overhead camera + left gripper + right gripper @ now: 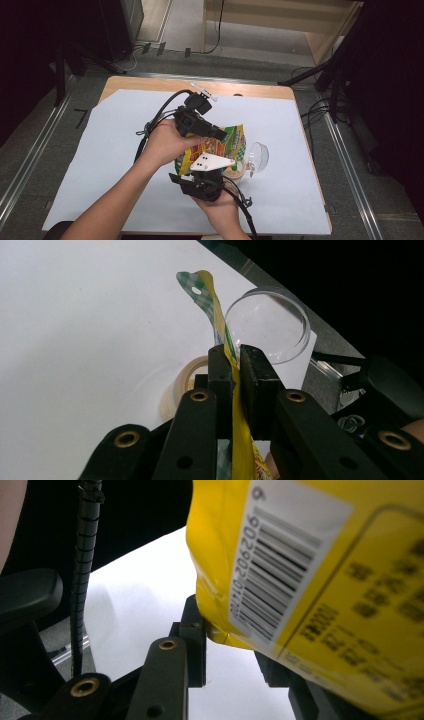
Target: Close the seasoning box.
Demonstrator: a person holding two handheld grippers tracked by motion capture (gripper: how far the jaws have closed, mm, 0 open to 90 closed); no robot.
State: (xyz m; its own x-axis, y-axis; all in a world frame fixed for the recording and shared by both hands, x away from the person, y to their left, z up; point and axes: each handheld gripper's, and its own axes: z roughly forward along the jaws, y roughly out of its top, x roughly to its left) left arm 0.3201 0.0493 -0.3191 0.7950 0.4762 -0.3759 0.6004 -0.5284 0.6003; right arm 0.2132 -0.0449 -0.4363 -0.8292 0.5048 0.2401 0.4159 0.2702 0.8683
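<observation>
Snack bag (226, 142) is up off the white sheet (100, 165), pinched from both ends. Left gripper (235, 365) is clamped tight on the bag's thin sealed edge, so the yellow film runs straight up between its two black jaws and pokes out past the tips. Right gripper (230, 645) has its jaws squeezed onto the bag's lower corner, right by the barcode, with the bag hanging over them. Clear plastic cup (258, 156) lies tipped over just beside the bag, next to a tape roll (235, 170).
</observation>
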